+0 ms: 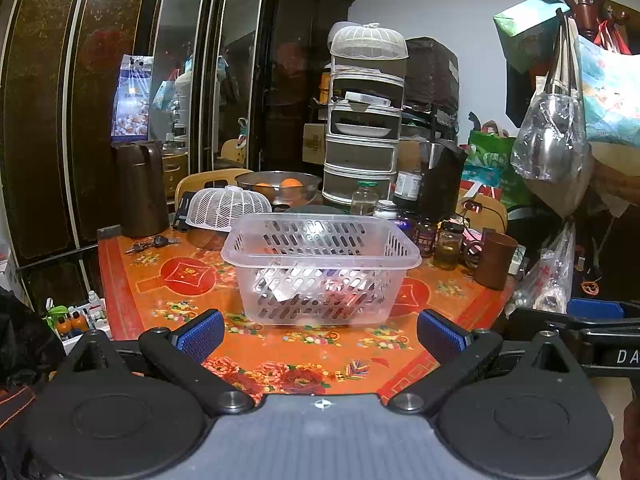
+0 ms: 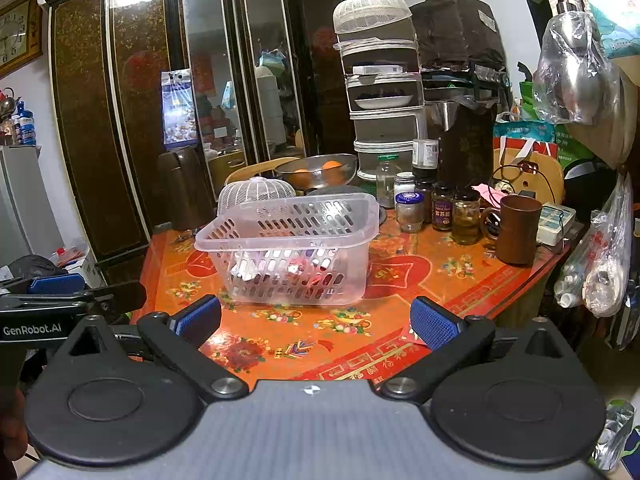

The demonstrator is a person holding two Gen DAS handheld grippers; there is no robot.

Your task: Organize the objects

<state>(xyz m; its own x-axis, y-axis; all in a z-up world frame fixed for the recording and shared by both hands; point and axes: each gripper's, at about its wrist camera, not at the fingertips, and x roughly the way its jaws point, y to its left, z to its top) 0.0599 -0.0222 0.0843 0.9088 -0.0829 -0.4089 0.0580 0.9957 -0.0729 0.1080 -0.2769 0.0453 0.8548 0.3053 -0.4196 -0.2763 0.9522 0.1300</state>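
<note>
A clear plastic slotted basket (image 1: pixel 320 268) stands on the orange flowered table (image 1: pixel 168 300); several small items lie inside it, dimly seen through the wall. It also shows in the right wrist view (image 2: pixel 296 248). My left gripper (image 1: pixel 320 334) is open and empty, held back from the basket near the table's front edge. My right gripper (image 2: pixel 316 322) is open and empty, also short of the basket. The left gripper shows at the left edge of the right wrist view (image 2: pixel 56 292), and the right gripper shows at the right edge of the left wrist view (image 1: pixel 592 312).
Behind the basket are a white mesh food cover (image 1: pixel 228 208), a steel bowl of oranges (image 1: pixel 280 188), several jars (image 2: pixel 444 208), a brown mug (image 2: pixel 516 232), a brown jug (image 1: pixel 140 188), keys (image 1: pixel 152 243) and a tiered food rack (image 1: pixel 364 120). Bags hang at the right (image 1: pixel 548 140).
</note>
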